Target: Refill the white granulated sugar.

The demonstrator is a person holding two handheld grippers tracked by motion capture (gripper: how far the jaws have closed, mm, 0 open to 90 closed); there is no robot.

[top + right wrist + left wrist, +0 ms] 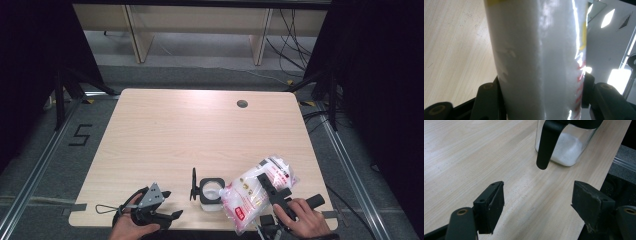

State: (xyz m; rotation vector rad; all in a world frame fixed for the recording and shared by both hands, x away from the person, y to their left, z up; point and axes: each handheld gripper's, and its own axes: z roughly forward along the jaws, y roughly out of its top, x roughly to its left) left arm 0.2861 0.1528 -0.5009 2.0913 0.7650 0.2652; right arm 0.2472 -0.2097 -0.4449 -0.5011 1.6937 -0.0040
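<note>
A clear square jar [211, 196] with a black rim stands near the table's front edge, white grains in its bottom [566, 147]. Its black lid [193, 184] stands swung open on the left side, and a black part of it hangs down in front of the glass [547, 145]. My right gripper [267, 186] is shut on a white plastic bag [257, 192] with red print, tilted with its lower corner over the jar's mouth. The bag [536, 60] sits squeezed between both jaws [541, 95]. My left gripper [173, 204] rests open to the left of the jar, with nothing between its jaws [537, 205].
The light wooden table [190, 130] has a round cable hole [242, 104] at the back right. The jar and both hands sit close to the front edge. Grey floor, metal rails and dark stands surround the table.
</note>
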